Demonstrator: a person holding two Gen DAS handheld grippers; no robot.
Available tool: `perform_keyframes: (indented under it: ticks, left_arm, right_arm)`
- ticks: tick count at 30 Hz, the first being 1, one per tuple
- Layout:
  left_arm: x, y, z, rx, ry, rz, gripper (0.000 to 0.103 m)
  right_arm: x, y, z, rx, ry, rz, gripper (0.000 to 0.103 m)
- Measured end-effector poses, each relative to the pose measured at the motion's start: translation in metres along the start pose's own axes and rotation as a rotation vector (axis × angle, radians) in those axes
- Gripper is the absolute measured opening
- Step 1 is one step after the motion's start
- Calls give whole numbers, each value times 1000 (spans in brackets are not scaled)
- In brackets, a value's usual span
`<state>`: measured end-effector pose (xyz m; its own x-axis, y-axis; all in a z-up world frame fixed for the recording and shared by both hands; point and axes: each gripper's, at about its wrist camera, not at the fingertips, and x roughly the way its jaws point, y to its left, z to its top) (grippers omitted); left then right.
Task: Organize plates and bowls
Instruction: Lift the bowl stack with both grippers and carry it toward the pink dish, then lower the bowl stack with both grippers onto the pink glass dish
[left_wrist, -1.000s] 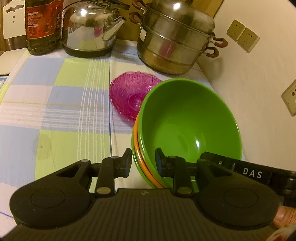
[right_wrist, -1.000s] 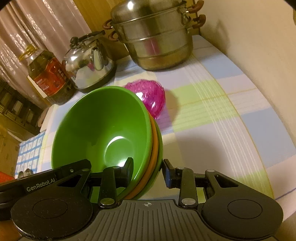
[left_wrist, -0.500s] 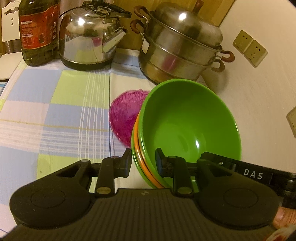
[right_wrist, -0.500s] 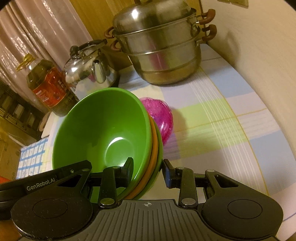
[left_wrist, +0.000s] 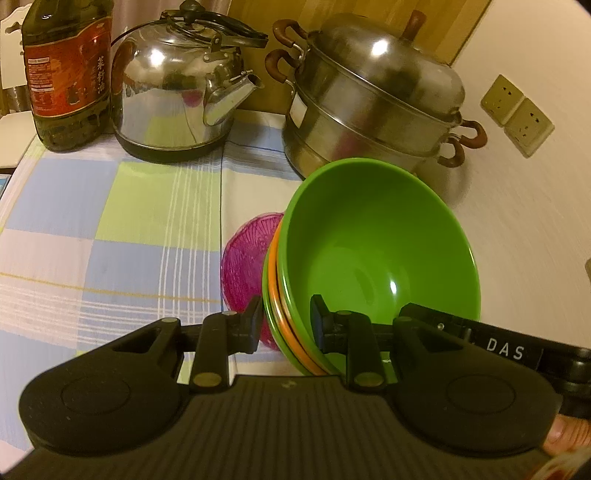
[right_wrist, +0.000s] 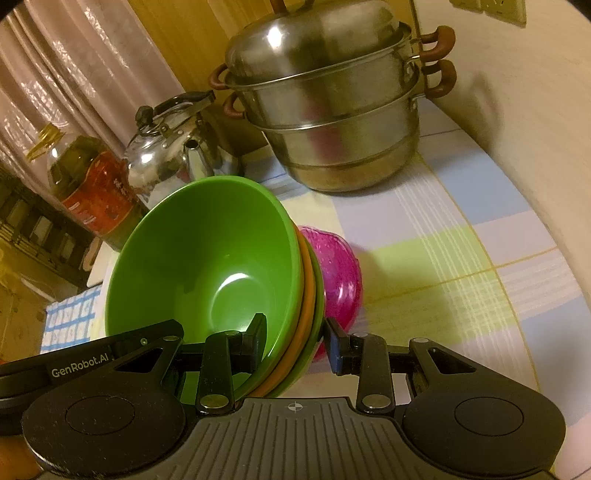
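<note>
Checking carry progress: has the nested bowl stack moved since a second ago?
Yes. The bowl stack has moved toward the steamer pot, now covering more of the pink bowl.

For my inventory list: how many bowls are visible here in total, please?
4: three nested in the held stack, green, orange, green by their rims, and one pink glass bowl on the tablecloth behind it. More may hide inside the stack.

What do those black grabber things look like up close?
Both are matte black plastic. The left gripper has two stubby fingers on hinged arms with brass-coloured rivets, round side discs and a ribbed base. The right gripper looks the same; white letters reading "GenRobot.AI" and "DAS" mark their sides.
</note>
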<state>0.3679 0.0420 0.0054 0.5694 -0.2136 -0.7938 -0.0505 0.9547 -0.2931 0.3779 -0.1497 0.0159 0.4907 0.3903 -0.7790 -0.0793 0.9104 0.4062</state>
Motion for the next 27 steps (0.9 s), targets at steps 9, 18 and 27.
perform_keyframes:
  ticks: [9, 18, 27]
  left_arm:
    - [27, 1, 21, -1, 17, 12, 24]
    - [54, 8, 31, -12, 36, 25, 24]
    - [73, 17, 34, -18, 54, 45, 24]
  right_arm:
    - [26, -6, 21, 16, 8, 2, 34]
    - [55, -16, 35, 32, 32, 2, 33]
    - [78, -20, 34, 40, 52, 10, 33]
